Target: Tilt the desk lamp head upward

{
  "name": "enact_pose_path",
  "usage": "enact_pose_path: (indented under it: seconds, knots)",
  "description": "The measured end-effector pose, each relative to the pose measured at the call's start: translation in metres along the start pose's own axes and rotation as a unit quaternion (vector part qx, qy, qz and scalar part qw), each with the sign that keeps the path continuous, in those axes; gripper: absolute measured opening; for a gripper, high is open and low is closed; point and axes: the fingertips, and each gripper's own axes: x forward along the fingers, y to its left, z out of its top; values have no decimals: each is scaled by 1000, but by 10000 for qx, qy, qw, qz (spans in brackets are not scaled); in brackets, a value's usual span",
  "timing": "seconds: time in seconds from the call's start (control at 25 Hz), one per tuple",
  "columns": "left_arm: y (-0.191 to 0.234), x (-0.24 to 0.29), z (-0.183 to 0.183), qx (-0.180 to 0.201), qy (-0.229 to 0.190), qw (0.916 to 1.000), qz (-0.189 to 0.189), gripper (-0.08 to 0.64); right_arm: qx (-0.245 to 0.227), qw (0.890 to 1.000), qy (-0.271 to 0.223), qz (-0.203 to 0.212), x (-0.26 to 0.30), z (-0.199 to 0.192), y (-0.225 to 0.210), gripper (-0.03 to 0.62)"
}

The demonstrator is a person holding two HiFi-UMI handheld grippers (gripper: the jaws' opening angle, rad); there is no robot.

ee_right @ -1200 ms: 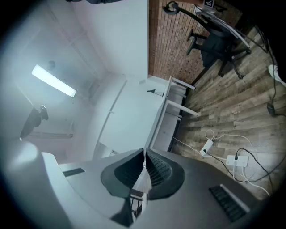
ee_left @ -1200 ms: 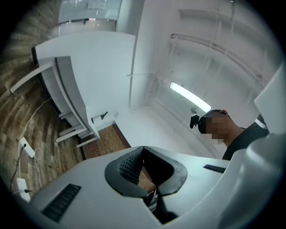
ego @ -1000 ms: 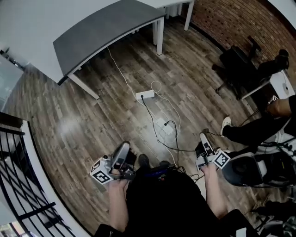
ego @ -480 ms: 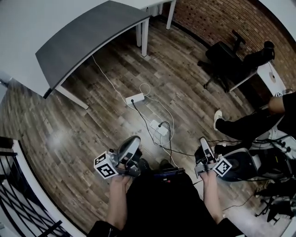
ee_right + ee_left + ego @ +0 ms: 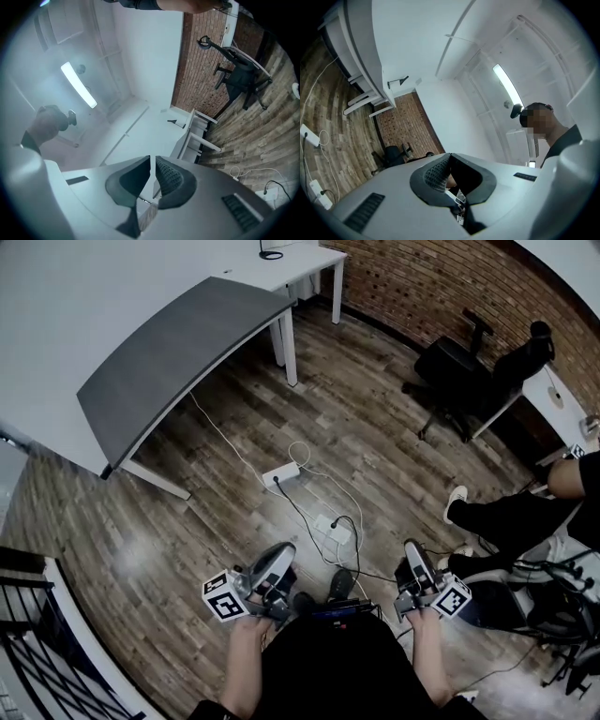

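**Head view:** The person is standing on the wood floor point(image 5: 394, 437), holding the left gripper point(image 5: 280, 557) and the right gripper point(image 5: 412, 549) low in front of the body, both pointing out toward the desks. The grey desk point(image 5: 178, 362) is standing ahead to the left, with the white desk point(image 5: 305, 261) adjoining its far end. The desk lamp point(image 5: 271, 252) is sitting on that white top, well apart from both grippers. A white power strip point(image 5: 282, 474) is lying on the floor between the person and the desks, with a black plug sitting in it. A second white socket block point(image 5: 335, 526) is lying nearer the feet. A black office chair point(image 5: 448, 371) is standing by the brick wall point(image 5: 441, 287), and a seated person's leg point(image 5: 511, 517) is reaching in from the right.

**Left gripper view:** The left gripper point(image 5: 450, 155) is pointing across the room with its pads meeting at the tips and gripping nothing. The desk lamp point(image 5: 398, 81) is showing small and black on the far desk – too small to tell how its head is tilted.

**Right gripper view:** The right gripper point(image 5: 153, 159) is holding its fingers together, with only a hairline slit between the pads and nothing in it. The desk lamp point(image 5: 175, 123) is standing on the white desk point(image 5: 190, 133), far beyond the tips
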Motion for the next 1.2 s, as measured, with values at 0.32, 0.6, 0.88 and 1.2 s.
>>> enact_pose_path:
  seconds: [0.32,0.6,0.88,1.2]
  knots:
    - [21,52,8,270,216,9992,193,9,-77,9979,157,624,40,29,-13,28]
    - [39,78,20,179,382,9991,103,9,-323,9981,21,522,57,44,-8,28]
    - [94,114,60,-254,493,9981,-252,9,-513,9985,-34,171,109,53,-26,37]
    - [146,144,164,-410,475,9966,-538,9,-747,9971,-125,117,233,67,-20,79]
